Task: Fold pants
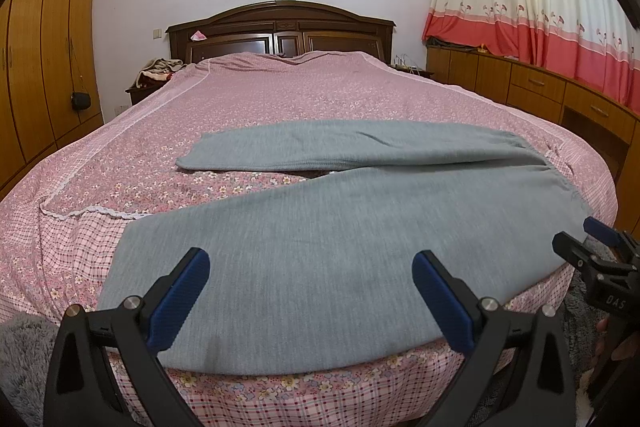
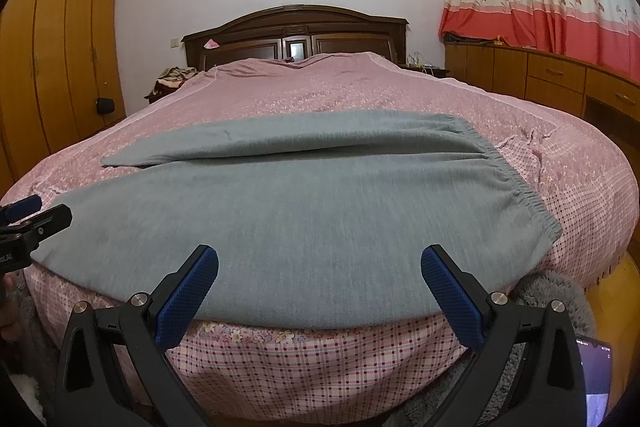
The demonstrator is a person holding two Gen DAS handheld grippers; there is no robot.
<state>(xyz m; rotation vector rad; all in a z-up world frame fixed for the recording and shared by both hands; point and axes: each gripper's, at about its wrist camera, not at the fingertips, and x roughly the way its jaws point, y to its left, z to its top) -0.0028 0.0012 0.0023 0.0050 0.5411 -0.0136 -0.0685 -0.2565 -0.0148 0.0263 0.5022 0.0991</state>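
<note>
L gripper [image 1: 310, 301]: jaws wide apart, blue pads [image 1: 180, 301] clear of cloth, nothing held. It hovers at the near bed edge, over the near leg [image 1: 280, 267] twd its cuff end. R gripper [image 2: 320, 295]: jaws likewise spread wide, empty, poised over the same leg nearer the waistband [image 2: 528, 199]. Neither tool touches fabric as far as the views show.

Grey pants [image 2: 300, 211] lie flat on the pink floral bedspread [image 1: 280, 95], lengthwise across the bed w/ waist at right, cuffs at left. Legs splay in a V: far leg [image 1: 320, 143] sits apart from the near one at the cuff end, bedspread showing btwn them. Near leg's edge runs along the mattress edge, slightly overhanging in the R view. Beyond: headboard, wardrobe at left, curtain and cabinets at right. A phone [image 2: 596, 379] lies low at right, near the R tool.

Judgement: no fold made yet; first step prob. a pinch on the near leg to bring it over the far one.

Risks:
- Pads may catch the bedspread together w/ the knit, since both are soft and lie flush; the cover would lift w/ the fold.
- Uneven grips, cuff vs waist, would skew the leg, so seams won't line up.
- Overhanging edge could slide off the mattress if dragged nearward.
- Waistband elastic is gathered; it may bunch under the fold.
</note>
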